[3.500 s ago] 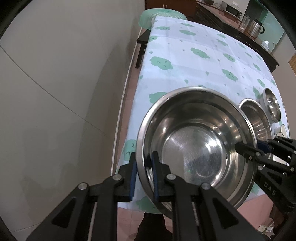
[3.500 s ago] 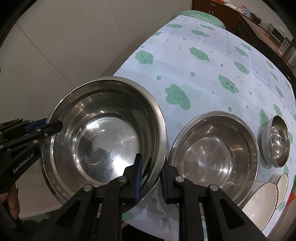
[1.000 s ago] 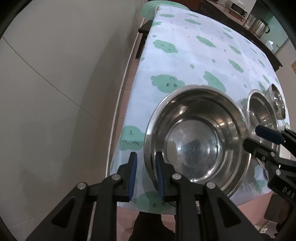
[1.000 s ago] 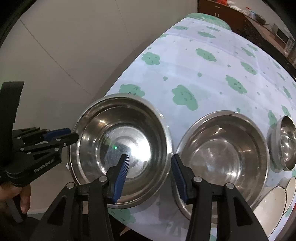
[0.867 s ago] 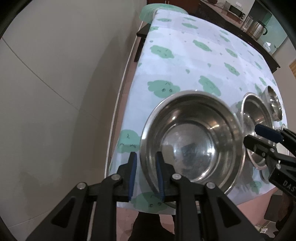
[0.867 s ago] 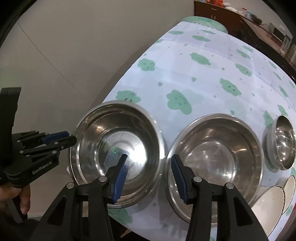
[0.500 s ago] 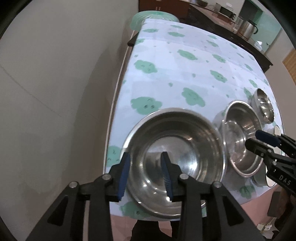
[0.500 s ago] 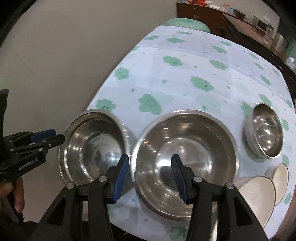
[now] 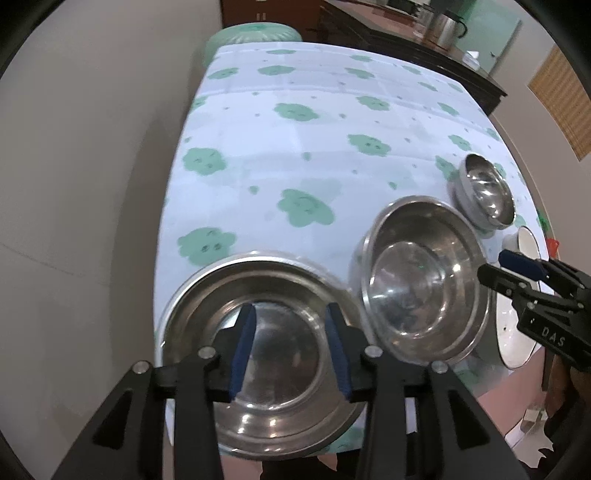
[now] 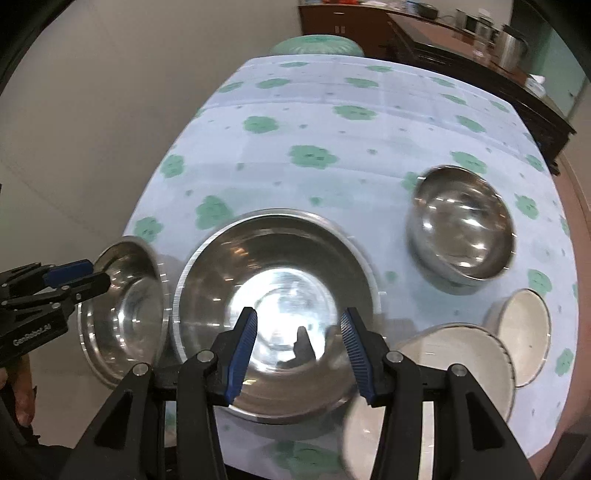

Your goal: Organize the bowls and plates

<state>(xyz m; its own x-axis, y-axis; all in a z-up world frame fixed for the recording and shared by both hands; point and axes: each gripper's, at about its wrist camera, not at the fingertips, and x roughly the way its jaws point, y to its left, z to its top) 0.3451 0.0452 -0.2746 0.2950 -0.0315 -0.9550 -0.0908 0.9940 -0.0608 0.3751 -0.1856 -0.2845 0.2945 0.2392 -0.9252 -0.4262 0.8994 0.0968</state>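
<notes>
A large steel bowl (image 9: pixel 266 332) sits at the table's near left corner; it also shows in the right wrist view (image 10: pixel 122 314). My left gripper (image 9: pixel 290 343) is open and empty above it. A second large steel bowl (image 10: pixel 273 295) stands to its right, also in the left wrist view (image 9: pixel 421 280). My right gripper (image 10: pixel 299 336) is open and empty above this bowl. A small steel bowl (image 10: pixel 461 236) stands further right. Two white plates (image 10: pixel 454 354) (image 10: pixel 524 332) lie at the near right.
The table has a pale cloth with green cloud prints (image 9: pixel 332 129). A wall (image 9: pixel 74 184) runs close along the table's left edge. A dark sideboard with a kettle (image 9: pixel 443 26) stands behind. A green stool (image 10: pixel 314 44) is at the table's far end.
Both grippers let go of the large bowl's rim, opened and drew back. The bowl now rests on the table corner. The right gripper swung right, over the second bowl.
</notes>
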